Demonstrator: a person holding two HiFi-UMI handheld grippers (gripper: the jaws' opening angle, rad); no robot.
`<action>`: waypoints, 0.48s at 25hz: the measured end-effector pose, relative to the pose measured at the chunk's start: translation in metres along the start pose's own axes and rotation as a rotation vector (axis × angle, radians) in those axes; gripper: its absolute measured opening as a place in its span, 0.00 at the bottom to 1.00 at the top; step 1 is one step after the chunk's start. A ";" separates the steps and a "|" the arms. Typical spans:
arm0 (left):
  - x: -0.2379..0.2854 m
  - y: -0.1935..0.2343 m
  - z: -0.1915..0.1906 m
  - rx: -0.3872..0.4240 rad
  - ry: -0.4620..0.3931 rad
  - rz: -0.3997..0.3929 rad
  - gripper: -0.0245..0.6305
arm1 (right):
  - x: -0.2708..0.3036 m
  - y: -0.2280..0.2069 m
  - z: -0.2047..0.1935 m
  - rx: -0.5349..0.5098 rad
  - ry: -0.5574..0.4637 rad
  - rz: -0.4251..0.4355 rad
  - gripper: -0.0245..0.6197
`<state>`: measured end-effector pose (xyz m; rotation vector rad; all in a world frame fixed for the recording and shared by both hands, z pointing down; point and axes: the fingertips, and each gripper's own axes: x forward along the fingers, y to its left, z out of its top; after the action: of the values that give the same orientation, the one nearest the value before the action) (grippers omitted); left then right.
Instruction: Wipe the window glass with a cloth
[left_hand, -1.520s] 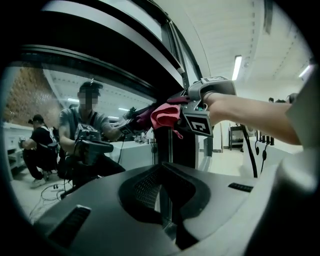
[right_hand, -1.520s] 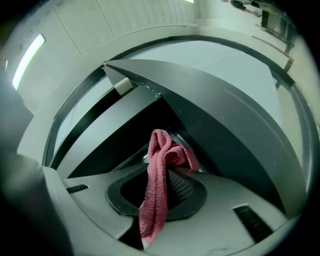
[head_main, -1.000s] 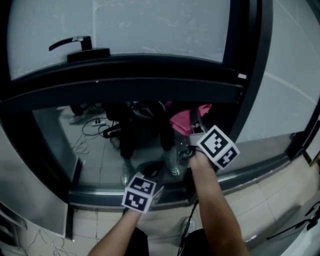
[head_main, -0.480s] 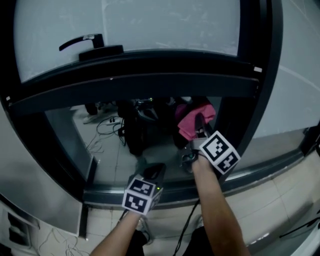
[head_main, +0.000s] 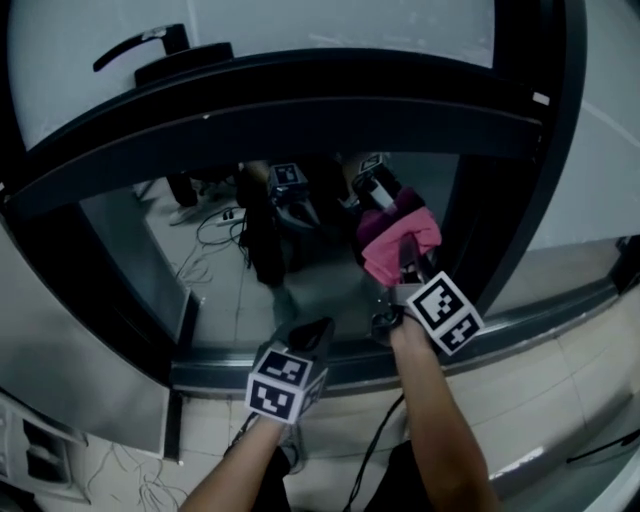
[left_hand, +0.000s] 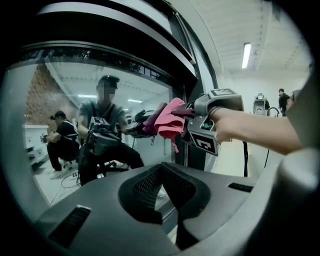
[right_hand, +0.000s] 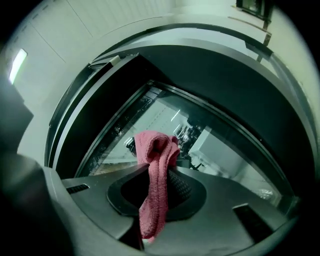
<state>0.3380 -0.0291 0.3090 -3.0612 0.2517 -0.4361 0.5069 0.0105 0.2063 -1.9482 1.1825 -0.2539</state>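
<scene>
A pink cloth (head_main: 395, 235) is bunched against the lower pane of window glass (head_main: 230, 270), near the pane's right side. My right gripper (head_main: 405, 262) is shut on the cloth and points up at the glass. In the right gripper view the cloth (right_hand: 156, 155) hangs down between the jaws of the right gripper (right_hand: 155, 172), with the glass (right_hand: 150, 120) just beyond. My left gripper (head_main: 312, 335) is low by the sill, shut and holding nothing. In the left gripper view, the left gripper (left_hand: 167, 175) points at the glass (left_hand: 60, 100), and the cloth (left_hand: 170, 119) shows to the right.
A thick black frame (head_main: 300, 110) crosses above the pane, with a window handle (head_main: 140, 45) higher up. A black post (head_main: 500, 200) borders the pane on the right, and a sill (head_main: 340, 365) runs below. The glass reflects people and gear. A cable (head_main: 380, 450) hangs by the legs.
The cloth in my right gripper has shifted slightly toward the right post on the lower pane. The head view has tipped down. My left gripper has stayed by the sill.
</scene>
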 end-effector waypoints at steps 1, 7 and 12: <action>0.002 0.000 -0.005 -0.003 0.003 -0.003 0.04 | -0.002 -0.007 -0.005 0.003 -0.001 -0.004 0.11; 0.015 -0.001 -0.043 -0.053 0.038 -0.015 0.04 | -0.018 -0.050 -0.048 0.046 0.047 -0.033 0.11; 0.031 -0.008 -0.065 -0.106 0.045 -0.037 0.04 | -0.032 -0.089 -0.080 0.079 0.094 -0.090 0.11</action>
<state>0.3506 -0.0278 0.3799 -3.1673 0.2273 -0.5097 0.5037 0.0126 0.3298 -1.9399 1.1287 -0.4372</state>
